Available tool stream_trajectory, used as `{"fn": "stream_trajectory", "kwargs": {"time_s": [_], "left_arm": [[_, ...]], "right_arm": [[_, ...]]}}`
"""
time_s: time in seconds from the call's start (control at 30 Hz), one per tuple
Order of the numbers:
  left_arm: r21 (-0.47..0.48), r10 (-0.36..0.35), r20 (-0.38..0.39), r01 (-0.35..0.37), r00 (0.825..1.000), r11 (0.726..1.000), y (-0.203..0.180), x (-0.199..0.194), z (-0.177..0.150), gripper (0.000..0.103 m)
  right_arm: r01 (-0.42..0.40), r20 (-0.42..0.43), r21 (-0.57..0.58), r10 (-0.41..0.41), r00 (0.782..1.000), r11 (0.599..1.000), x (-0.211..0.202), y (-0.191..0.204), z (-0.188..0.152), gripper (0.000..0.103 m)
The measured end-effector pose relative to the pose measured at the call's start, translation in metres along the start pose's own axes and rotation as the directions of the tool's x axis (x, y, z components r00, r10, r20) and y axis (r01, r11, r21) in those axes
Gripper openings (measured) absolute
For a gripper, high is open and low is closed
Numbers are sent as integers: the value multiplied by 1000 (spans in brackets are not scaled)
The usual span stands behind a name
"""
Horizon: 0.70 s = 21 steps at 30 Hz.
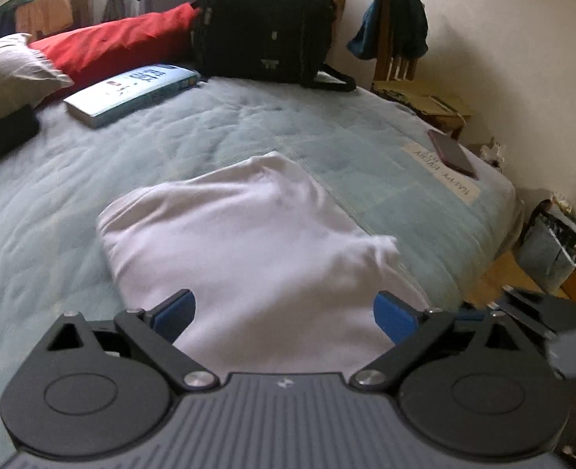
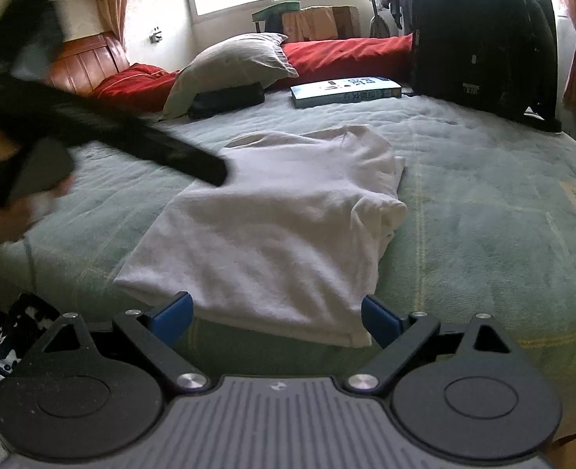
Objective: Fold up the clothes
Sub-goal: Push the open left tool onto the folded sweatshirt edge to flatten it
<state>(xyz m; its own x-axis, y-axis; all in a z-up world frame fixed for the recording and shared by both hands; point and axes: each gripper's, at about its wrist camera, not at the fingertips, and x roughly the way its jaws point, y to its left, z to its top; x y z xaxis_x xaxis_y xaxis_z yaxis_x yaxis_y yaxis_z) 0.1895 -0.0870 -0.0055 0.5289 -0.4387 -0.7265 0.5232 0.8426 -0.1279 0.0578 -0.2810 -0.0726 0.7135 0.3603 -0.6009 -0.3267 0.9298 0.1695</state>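
On the near part of the bed, a white shirt lies folded into a rough rectangle, soft and a little rumpled, with a sleeve bunched into a lump at its right edge. Its near hem hangs just over the mattress edge.

The left gripper hovers over the shirt's near end with its blue pads spread wide, nothing pinched between them. The right gripper sits at the near hem, likewise spread apart and gripping nothing; the cloth lies between the pads, but I can't tell whether they touch it.

Around the shirt the green quilt is bare on both sides and beyond, leaving room to work. Farther back lie a book, a grey pillow with a dark flat thing just beside it, red bedding, and a black backpack standing upright. A phone rests near the bed's right edge. Past that edge stands a chair draped with dark cloth. What the backpack holds cannot be seen.
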Motion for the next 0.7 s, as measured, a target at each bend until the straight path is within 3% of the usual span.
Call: {"fn": "stream_trajectory", "kwargs": {"time_s": [0.17,0.43,0.7], "left_arm": [[-32,6,-120,-10,993,999,11,52,0,97],[20,-28,-66,29,997,999,-1,41,30,98],[54,-60,-63,64,996,997,-16,84,63,98]], "right_arm": [[0,4,1,0,1000,1000,-1,0,4,96],[-13,12,21,12,1000,1000,-2,-6,6,97],[-10,24,32,9,1000,999,-5,-11,8,98]]}}
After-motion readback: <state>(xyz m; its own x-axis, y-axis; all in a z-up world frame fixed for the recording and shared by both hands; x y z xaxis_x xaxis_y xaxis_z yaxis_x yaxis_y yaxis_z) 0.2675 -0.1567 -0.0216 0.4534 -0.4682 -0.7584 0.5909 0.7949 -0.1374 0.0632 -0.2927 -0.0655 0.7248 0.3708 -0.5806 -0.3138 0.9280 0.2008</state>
